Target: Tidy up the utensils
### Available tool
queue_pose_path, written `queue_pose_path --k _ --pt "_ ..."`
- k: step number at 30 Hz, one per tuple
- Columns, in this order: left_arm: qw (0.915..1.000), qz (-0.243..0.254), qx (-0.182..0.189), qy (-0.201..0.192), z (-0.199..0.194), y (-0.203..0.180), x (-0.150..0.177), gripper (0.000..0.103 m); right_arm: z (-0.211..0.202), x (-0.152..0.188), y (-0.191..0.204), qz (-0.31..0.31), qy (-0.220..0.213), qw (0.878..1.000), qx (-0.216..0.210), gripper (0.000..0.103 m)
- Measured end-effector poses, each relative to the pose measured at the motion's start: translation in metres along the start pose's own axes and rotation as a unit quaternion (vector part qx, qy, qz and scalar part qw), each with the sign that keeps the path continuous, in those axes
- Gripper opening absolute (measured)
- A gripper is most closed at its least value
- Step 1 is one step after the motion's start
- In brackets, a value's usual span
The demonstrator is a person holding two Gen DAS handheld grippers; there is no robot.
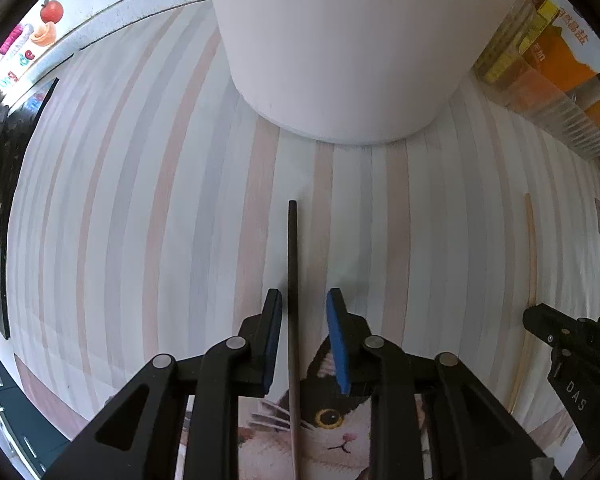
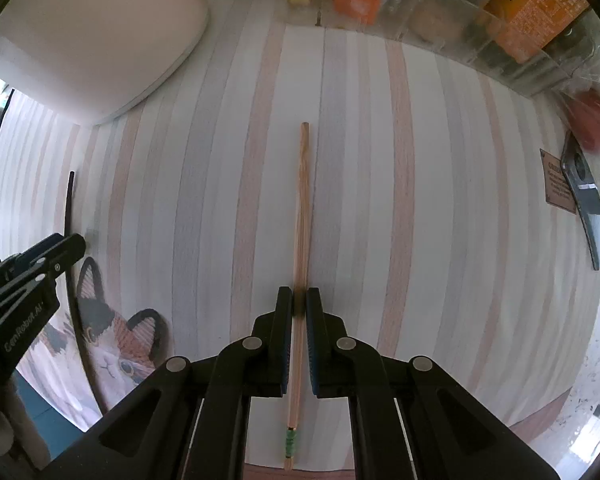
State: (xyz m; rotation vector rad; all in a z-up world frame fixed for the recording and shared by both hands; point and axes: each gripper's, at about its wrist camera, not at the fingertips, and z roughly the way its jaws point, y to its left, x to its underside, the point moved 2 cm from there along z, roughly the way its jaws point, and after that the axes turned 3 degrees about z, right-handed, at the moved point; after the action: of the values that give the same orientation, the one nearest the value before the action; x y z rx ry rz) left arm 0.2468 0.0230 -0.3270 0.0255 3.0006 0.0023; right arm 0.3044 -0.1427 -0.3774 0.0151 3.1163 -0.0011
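Wooden chopstick (image 2: 303, 216) is clamped by the right gripper (image 2: 299, 312), yet the dark chopstick (image 1: 292, 280) may be dropped, being unpinched between the left gripper (image 1: 305, 312)'s narrowly parted pads.

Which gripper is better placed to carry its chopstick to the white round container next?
Probably the right gripper: its pads are shut on the light wooden chopstick. The left gripper only straddles the dark chopstick, unclamped.
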Motion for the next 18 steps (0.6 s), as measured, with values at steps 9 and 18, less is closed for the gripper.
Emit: queue_pose_path --k 9,18 --pt "0.9999 0.002 -0.002 -0.015 -0.012 -0.005 0.010 0.003 0.007 0.013 -0.006 0.003 -0.013 1.000 -0.009 0.007" --pt "0.9972 0.002 0.018 -0.072 -0.071 0.000 0.030 0.003 -0.024 0.038 -0.032 0.011 -0.054 0.995 -0.079 0.007"
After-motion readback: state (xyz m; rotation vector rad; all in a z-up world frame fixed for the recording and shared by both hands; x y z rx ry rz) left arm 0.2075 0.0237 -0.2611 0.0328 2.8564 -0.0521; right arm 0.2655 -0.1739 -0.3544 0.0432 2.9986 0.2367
